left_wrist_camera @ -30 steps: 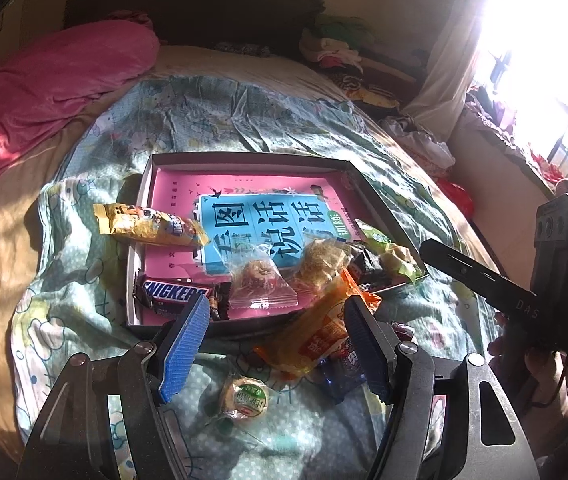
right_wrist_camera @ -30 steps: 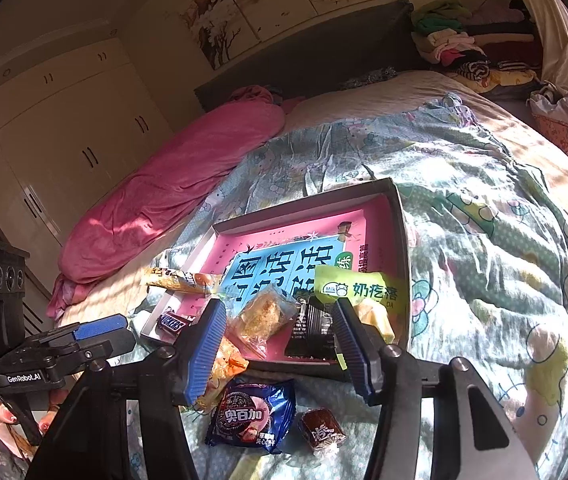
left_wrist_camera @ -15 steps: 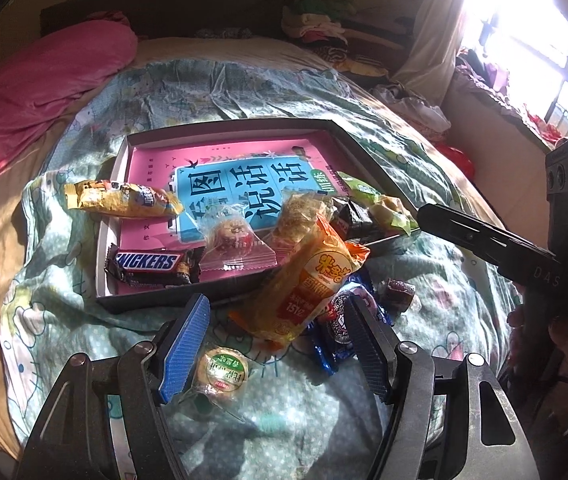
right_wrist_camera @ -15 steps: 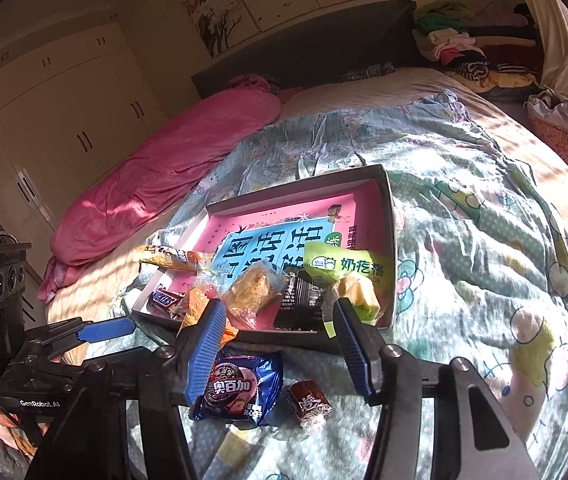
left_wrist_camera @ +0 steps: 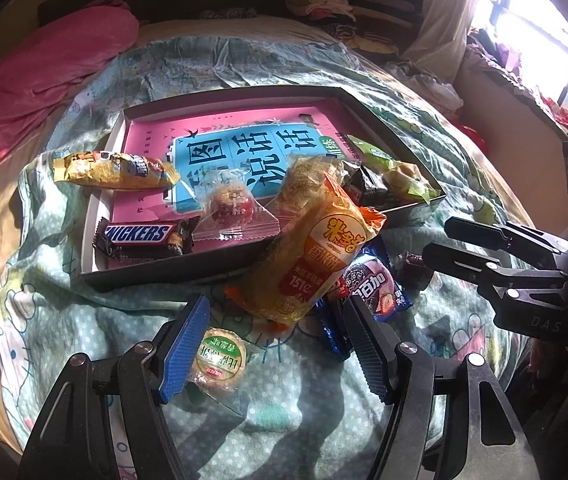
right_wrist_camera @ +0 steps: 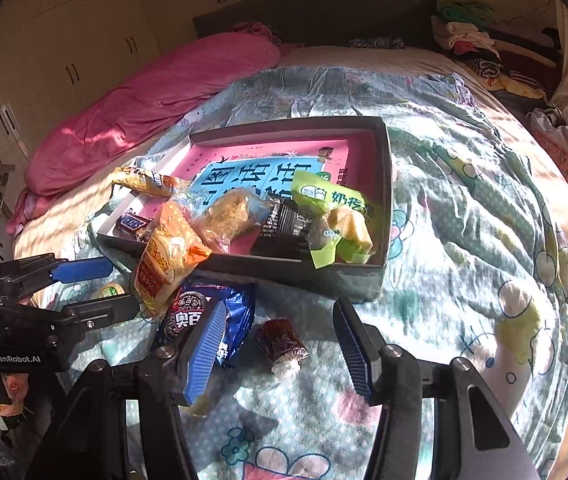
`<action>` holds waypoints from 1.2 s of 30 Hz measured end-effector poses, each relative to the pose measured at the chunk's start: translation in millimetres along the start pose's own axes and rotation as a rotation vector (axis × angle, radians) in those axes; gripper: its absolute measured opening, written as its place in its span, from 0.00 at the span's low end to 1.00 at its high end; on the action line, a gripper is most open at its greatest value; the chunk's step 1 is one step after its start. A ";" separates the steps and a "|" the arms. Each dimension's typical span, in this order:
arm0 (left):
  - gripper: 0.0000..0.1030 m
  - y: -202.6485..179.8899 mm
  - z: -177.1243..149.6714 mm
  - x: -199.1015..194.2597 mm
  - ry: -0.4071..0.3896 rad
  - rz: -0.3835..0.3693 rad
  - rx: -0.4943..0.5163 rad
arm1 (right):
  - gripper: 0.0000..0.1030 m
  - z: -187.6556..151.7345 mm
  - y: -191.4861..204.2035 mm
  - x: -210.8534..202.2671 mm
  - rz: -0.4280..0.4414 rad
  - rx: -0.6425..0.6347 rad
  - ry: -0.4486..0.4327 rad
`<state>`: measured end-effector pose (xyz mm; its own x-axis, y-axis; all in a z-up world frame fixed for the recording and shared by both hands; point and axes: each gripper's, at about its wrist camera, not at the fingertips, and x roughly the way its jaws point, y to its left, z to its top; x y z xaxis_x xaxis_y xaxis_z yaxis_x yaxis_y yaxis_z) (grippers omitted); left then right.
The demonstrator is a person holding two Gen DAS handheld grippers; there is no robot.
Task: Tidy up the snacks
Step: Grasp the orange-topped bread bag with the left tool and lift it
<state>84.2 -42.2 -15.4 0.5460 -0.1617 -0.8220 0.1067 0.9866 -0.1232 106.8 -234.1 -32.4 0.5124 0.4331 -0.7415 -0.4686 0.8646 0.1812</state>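
A dark shallow box (left_wrist_camera: 164, 272) (right_wrist_camera: 383, 184) with a pink book inside lies on the bed and holds several snacks, among them a Snickers bar (left_wrist_camera: 140, 236). An orange rice-cracker packet (left_wrist_camera: 315, 256) (right_wrist_camera: 168, 252) leans over its front wall. On the blanket lie a blue Oreo packet (left_wrist_camera: 371, 284) (right_wrist_camera: 208, 312), a round green-label cake (left_wrist_camera: 220, 356) and a small dark red candy (right_wrist_camera: 282, 342). My left gripper (left_wrist_camera: 280, 344) is open and empty, low over the round cake. My right gripper (right_wrist_camera: 280, 348) is open and empty, around the red candy.
A pink duvet (right_wrist_camera: 156, 92) lies along the bed's far left. Folded clothes (right_wrist_camera: 471, 40) pile at the headboard's right. A window (left_wrist_camera: 543, 20) glares at the right. The patterned blanket (right_wrist_camera: 463, 200) stretches right of the box.
Both grippers have come down and forward toward the loose snacks in front of the box. Both stay open. The snacks have not moved.
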 end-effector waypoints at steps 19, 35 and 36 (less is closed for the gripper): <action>0.64 -4.1 2.8 19.5 0.030 -0.016 -0.002 | 0.53 -13.4 6.3 23.2 -0.089 -0.110 0.110; 0.59 -2.8 6.4 31.5 0.033 -0.029 -0.034 | 0.40 -13.1 24.6 42.6 -0.135 -0.228 0.139; 0.59 -3.1 6.8 32.1 0.033 -0.029 -0.037 | 0.40 -12.8 24.6 43.4 -0.136 -0.228 0.140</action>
<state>107.1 -50.6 -37.6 0.5153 -0.1905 -0.8356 0.0916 0.9816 -0.1673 108.2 -197.3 -68.4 0.4852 0.2643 -0.8335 -0.5600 0.8260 -0.0641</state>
